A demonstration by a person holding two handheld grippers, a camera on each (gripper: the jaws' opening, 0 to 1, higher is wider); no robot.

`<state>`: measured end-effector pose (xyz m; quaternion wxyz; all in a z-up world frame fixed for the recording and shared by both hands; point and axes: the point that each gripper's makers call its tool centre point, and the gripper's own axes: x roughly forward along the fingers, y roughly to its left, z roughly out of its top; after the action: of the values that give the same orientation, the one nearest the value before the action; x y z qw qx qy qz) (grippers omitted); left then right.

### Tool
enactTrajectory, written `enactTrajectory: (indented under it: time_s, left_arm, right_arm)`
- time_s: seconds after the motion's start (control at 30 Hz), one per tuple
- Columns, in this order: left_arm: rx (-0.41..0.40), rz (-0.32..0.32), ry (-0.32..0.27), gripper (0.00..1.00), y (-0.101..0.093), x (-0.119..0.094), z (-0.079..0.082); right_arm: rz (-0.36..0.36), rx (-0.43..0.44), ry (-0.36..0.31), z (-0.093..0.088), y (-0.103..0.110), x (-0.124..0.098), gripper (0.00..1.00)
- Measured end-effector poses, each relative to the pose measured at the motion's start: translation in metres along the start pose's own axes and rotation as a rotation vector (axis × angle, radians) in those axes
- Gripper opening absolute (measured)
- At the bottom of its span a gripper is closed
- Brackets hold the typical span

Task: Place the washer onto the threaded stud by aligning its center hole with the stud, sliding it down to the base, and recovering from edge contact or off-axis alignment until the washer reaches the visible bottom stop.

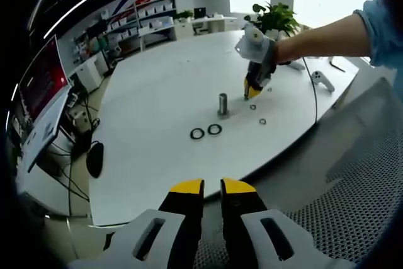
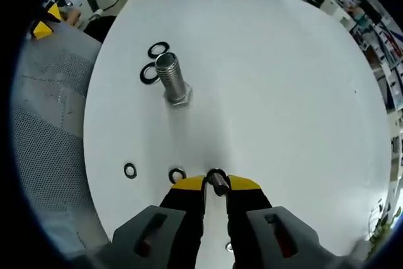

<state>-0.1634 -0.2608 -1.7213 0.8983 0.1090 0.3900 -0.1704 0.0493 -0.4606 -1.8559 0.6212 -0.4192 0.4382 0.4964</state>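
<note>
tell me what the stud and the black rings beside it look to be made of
The stud looks like bare metal, likely steel: silvery grey, ridged with thread, glinting on its rim. The two black rings by it look matte and dark, perhaps rubber or blackened metal; the pictures cannot settle which.

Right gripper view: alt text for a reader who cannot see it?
The right tongs pinch a small washer at the white table, short of the upright threaded stud. Two large black washers lie beside the stud, two small ones nearer.

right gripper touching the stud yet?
Apart. The right gripper view shows bare white table between the right gripper, shut on a washer, and the threaded stud.
</note>
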Motion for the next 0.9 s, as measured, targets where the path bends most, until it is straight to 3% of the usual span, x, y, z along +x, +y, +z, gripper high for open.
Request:
enactTrajectory:
  time_s: [0.17,0.43,0.7,0.9]
  left_arm:
    - [0.000,0.000,0.000,0.08,0.000,0.000,0.000]
    - [0.002,-0.002,0.000,0.08,0.000,0.000,0.000]
    - [0.004,-0.003,0.000,0.08,0.000,0.000,0.000]
    - [0.002,-0.002,-0.002,0.08,0.000,0.000,0.000]
  right_arm:
    - [0.004,0.001,0.013,-0.001,0.004,-0.002,0.26]
    - [0.021,0.034,-0.001,-0.006,0.007,-0.010,0.27]
    - [0.030,0.062,-0.071,-0.003,0.015,-0.022,0.26]
    - [0.046,0.053,-0.068,-0.007,0.028,-0.019,0.25]
